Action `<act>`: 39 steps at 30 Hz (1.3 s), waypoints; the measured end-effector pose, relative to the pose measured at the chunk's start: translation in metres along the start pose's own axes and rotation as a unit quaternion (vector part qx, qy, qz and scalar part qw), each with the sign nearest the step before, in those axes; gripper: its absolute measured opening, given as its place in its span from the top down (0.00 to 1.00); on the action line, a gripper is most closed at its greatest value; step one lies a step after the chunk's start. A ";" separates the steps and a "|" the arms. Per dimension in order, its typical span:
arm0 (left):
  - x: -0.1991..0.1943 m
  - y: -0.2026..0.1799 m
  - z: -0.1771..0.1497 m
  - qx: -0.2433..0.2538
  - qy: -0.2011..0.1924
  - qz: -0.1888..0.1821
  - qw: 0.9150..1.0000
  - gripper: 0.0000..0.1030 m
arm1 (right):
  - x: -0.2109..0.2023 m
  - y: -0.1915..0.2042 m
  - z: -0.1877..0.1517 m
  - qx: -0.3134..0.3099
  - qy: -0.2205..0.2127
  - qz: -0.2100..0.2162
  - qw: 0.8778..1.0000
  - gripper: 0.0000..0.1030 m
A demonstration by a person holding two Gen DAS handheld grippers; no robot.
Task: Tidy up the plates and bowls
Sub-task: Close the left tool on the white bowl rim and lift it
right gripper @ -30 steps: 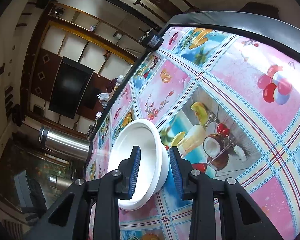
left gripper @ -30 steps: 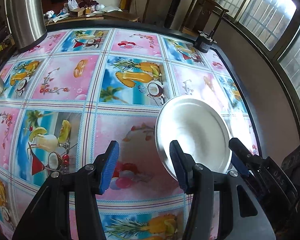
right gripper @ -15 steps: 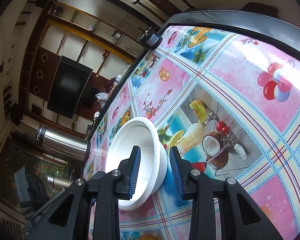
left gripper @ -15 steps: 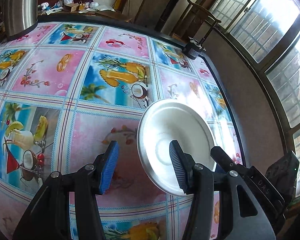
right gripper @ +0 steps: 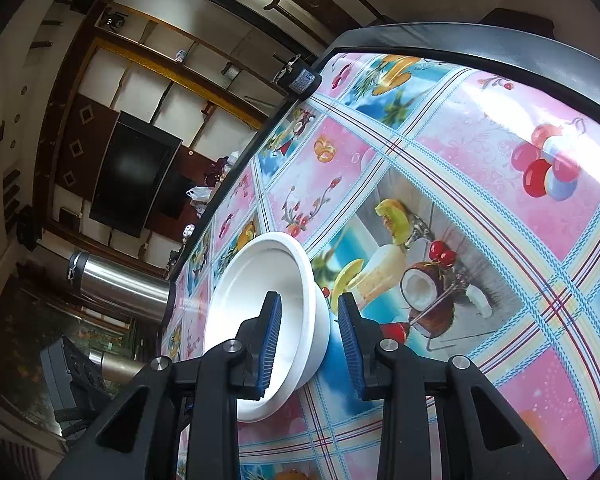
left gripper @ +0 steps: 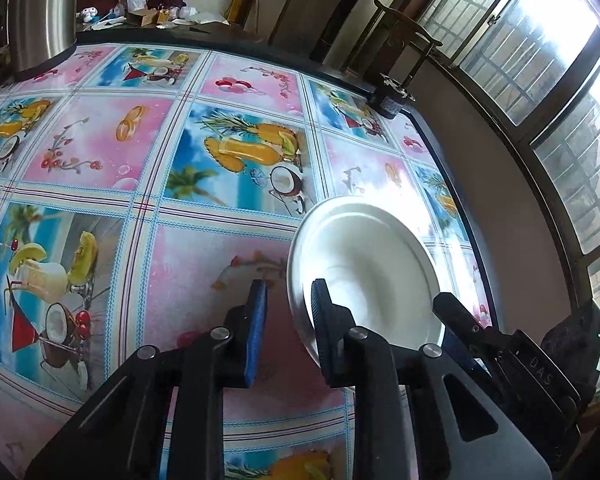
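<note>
Left wrist: plate [left gripper: 364, 264] rim between closing fingers [left gripper: 324, 316].

White plate [left gripper: 364, 264] by the blue-padded black fingers [left gripper: 256, 320]; white bowl [right gripper: 268, 312]; tablecloth [left gripper: 148, 168] checked pink and blue with fruit drinks; steel flask [right gripper: 120, 284].

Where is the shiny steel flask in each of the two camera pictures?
Left wrist view: the steel flask is at top left, at the far edge of the table.
Right wrist view: left of centre, seeming to lie sideways, beyond the white bowl.
Shared landmark: the small black device on the table's edge.
</note>
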State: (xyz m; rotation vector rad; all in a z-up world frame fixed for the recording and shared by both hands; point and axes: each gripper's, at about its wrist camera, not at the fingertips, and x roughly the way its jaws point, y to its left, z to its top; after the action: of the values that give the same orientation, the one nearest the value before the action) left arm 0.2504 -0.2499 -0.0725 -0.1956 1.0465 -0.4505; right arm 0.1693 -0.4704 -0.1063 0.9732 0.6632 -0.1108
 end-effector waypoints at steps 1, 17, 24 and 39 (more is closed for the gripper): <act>0.000 0.000 0.000 0.001 0.000 0.000 1.000 0.89 | 0.000 0.000 0.000 0.000 0.000 0.001 1.000 0.70; 0.001 -0.002 -0.002 0.007 0.007 -0.015 1.000 0.92 | -0.001 -0.001 -0.003 0.004 0.000 0.000 1.000 0.91; -0.003 0.003 -0.006 0.001 0.012 -0.012 1.000 0.92 | -0.002 -0.001 -0.003 0.010 0.005 0.005 1.000 0.93; -0.032 0.024 -0.032 -0.004 0.023 0.013 1.000 0.92 | -0.003 -0.001 -0.022 0.026 0.059 0.015 0.998 0.93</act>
State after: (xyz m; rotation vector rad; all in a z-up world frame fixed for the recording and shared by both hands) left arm 0.2158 -0.2125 -0.0714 -0.1797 1.0954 -0.4279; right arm 0.1564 -0.4542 -0.1133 1.0462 0.7562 -0.0447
